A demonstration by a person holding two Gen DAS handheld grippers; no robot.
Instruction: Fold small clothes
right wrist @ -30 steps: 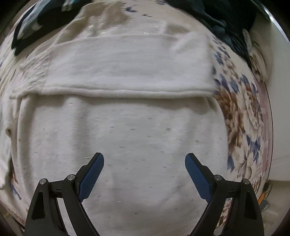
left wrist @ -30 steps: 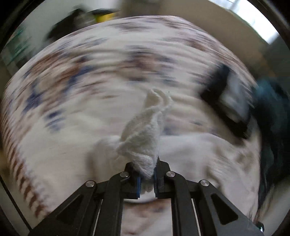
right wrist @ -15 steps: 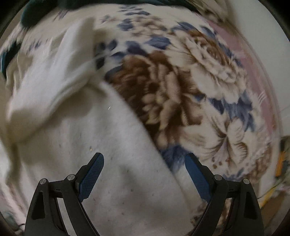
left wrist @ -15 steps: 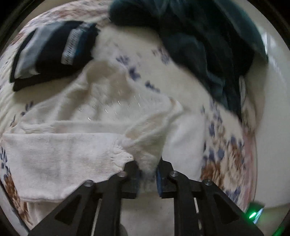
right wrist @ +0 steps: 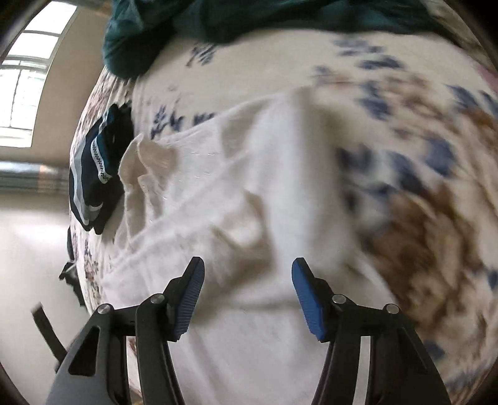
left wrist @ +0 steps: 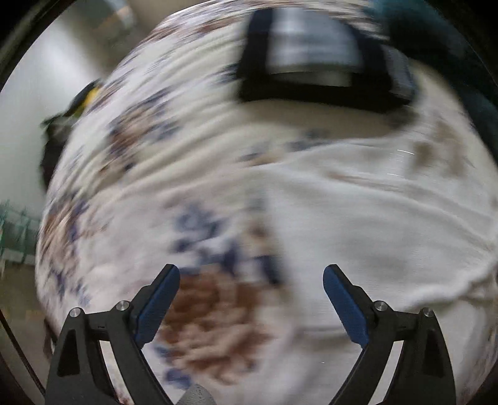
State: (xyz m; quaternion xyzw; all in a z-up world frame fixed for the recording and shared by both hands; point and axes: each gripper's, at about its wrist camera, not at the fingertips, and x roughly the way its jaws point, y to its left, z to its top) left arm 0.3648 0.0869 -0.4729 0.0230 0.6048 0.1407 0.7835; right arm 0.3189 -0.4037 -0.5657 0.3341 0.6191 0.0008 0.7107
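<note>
Left tongs [left wrist: 251, 299] released white sweater [right wrist: 236, 193], now wide, empty | right tongs [right wrist: 247, 294] half-spread, empty, over sweater

Spread across a floral bedspread [right wrist: 404, 131]: a cream knit sweater [right wrist: 255, 199], part-folded, one sleeve doubled over the body, rumpled near the collar [right wrist: 146, 155]. Blurred in the left wrist view [left wrist: 367, 224]. Beside the collar, a folded navy-and-grey garment [right wrist: 90, 174]. Heaped along the far edge, dark teal clothing [right wrist: 249, 21].
</note>
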